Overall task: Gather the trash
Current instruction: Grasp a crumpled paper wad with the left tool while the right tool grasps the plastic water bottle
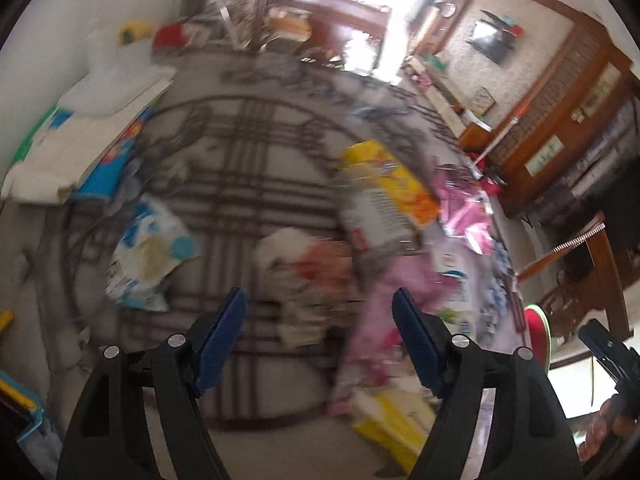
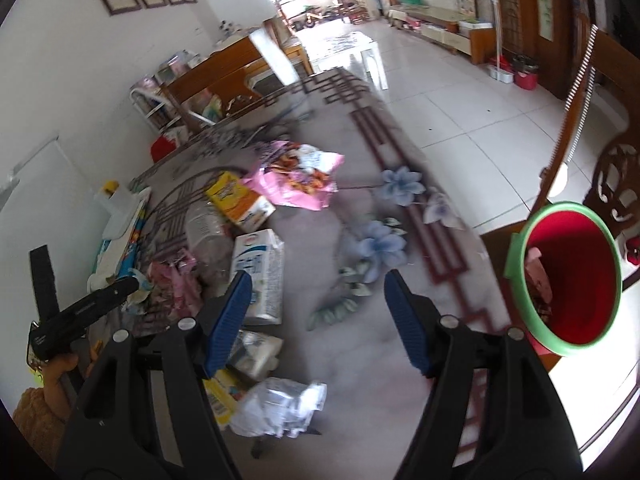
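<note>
Right wrist view: bin (image 2: 520, 248) holds a few scraps; wrappers (image 2: 298, 174), cartons (image 2: 260, 276) and bottle (image 2: 208, 236) litter the tabletop (image 2: 360, 360); both claws, left (image 1: 320, 340) and right (image 2: 318, 316), gape empty

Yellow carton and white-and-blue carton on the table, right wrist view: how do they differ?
The yellow carton has an orange end and lies next to the pink wrapper; the white-and-blue carton is paler and lies nearer the camera, by the left finger of the right hand-held gripper. It also looks larger here. Both are boxy cartons lying on the table.
</note>
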Demonstrator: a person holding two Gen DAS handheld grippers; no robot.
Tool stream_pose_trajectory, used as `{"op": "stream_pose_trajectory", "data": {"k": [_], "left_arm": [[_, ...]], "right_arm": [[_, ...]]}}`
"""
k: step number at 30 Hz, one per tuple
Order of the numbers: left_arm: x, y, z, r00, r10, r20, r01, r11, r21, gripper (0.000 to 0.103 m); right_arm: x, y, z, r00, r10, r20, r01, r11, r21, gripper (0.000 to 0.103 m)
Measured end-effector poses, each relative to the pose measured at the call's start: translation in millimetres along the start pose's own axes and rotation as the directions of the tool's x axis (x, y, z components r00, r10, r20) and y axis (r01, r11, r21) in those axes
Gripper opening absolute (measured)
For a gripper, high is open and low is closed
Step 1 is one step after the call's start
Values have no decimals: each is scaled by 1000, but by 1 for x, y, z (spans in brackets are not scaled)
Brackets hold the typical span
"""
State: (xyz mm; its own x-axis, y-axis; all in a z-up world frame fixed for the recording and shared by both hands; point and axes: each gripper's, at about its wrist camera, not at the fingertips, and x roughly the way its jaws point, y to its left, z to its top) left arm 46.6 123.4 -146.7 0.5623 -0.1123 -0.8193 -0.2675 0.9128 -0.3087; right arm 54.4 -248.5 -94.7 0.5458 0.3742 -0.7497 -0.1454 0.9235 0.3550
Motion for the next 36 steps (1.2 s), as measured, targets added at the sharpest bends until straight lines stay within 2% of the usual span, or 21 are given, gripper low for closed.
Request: {"op": "stream_pose_trajectory", "data": {"k": [6, 11, 15, 16, 19, 24, 27, 31, 36], "left_arm": [[37, 3, 12, 999, -26, -46, 26, 1000, 2, 71], [67, 4, 18, 993, -50, -105, 47, 998, -39, 71], [86, 8, 18, 987, -63, -147, 56, 997, -51, 56], [88, 10, 18, 987, -71, -144, 63, 996, -57, 56], [86, 15, 18, 987, -103, -126, 96, 994, -61, 46], [63, 26, 21, 993, -93, -72, 89, 994, -62, 43], [49, 28, 21, 996, -75, -55, 74, 997, -28, 43], [50, 35, 16, 996, -52, -79, 51, 999, -18, 44], [63, 48, 9, 992, -51, -117, 43, 997, -65, 48]], "right_arm": [[9, 20, 8, 1000, -13, -13, 12, 999, -33, 67], [17, 28, 17, 999, -30, -28, 29, 998, -47, 67], [41, 36, 26, 997, -32, -76, 27, 997, -66, 67], [49, 41, 27, 996, -29, -90, 22, 997, -80, 67], [72, 57, 33, 991, -8, -132, -8, 992, -126, 67], [119, 92, 51, 973, 49, -225, -92, 979, -183, 67], [146, 112, 59, 958, 84, -275, -143, 968, -206, 67], [181, 136, 65, 928, 125, -352, -210, 954, -215, 59], [210, 160, 59, 902, 101, -419, -228, 937, -266, 59]]}}
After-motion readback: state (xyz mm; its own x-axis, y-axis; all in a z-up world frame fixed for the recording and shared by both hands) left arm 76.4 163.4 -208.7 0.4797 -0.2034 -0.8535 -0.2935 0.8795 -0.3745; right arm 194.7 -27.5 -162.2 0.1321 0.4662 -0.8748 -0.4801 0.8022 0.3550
